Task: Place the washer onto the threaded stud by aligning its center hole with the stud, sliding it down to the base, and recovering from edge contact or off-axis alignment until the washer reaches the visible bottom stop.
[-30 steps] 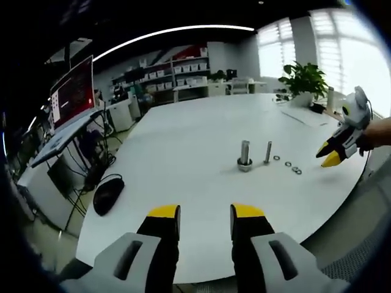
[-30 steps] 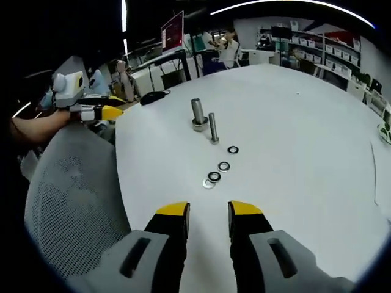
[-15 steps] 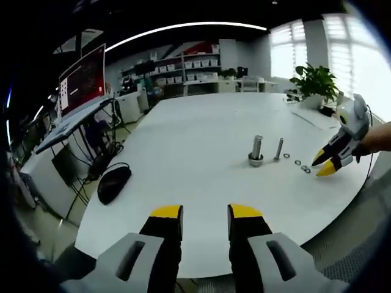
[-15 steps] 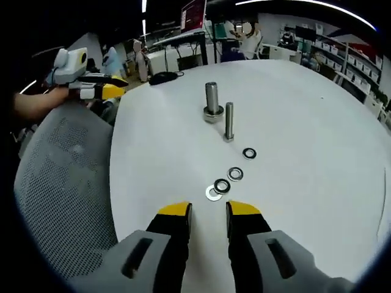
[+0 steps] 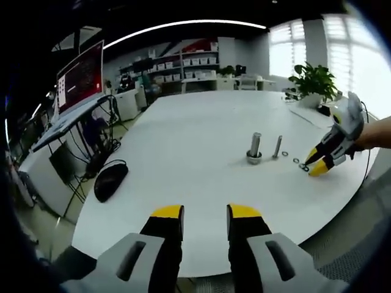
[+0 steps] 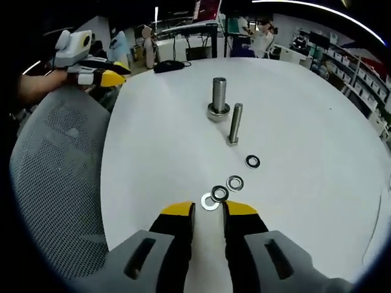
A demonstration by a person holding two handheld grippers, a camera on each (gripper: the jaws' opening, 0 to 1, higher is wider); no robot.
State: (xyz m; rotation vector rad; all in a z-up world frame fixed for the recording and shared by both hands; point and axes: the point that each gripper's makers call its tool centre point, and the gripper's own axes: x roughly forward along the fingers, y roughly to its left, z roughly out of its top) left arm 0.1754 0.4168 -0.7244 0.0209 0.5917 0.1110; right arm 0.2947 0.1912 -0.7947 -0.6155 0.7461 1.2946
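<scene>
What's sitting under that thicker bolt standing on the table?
The thicker stud stands in a round collar on the white table. Whether that collar is a washer or a nut, and anything beneath it, can't be told.

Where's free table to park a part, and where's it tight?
Free: the wide white table beyond the thick stud and thin stud, and the stretch between the mouse and the studs. Tight: the washers right at the right gripper.
</scene>
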